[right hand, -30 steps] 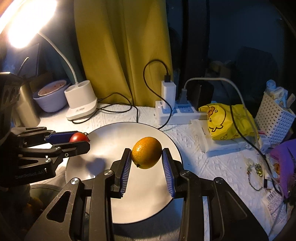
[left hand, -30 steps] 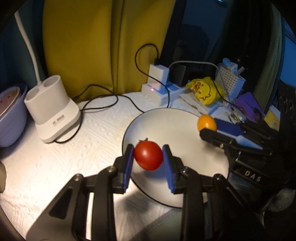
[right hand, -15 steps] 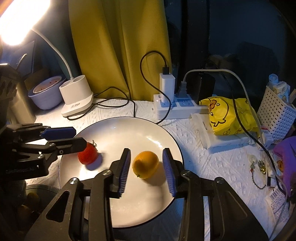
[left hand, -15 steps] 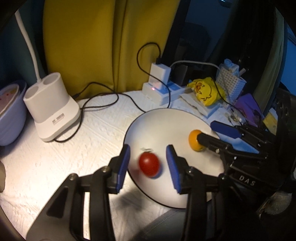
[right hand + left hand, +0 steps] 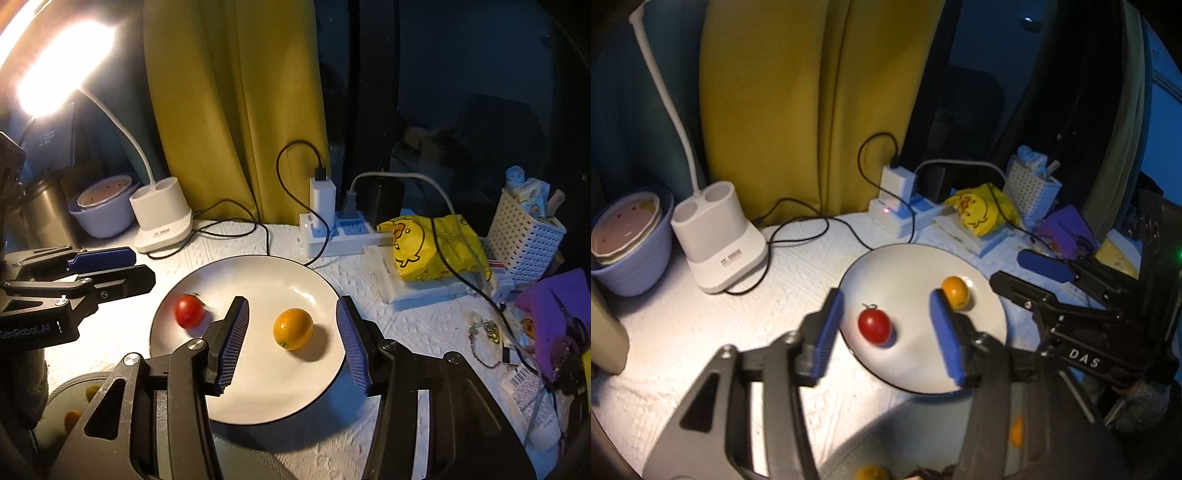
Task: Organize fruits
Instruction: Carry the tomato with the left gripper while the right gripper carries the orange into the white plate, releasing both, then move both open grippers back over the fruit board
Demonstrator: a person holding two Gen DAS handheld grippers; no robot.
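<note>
Tomato (image 5: 189, 311) blurred; left jaws partly hide orange (image 5: 955, 291)

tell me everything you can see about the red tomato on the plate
The tomato is small, round, glossy red, with a thin dark stem curl on top. It lies loose on the left part of the white plate, casting a shadow, apart from the orange fruit. The open left gripper frames it without touching. In the right wrist view it looks slightly blurred.
</note>
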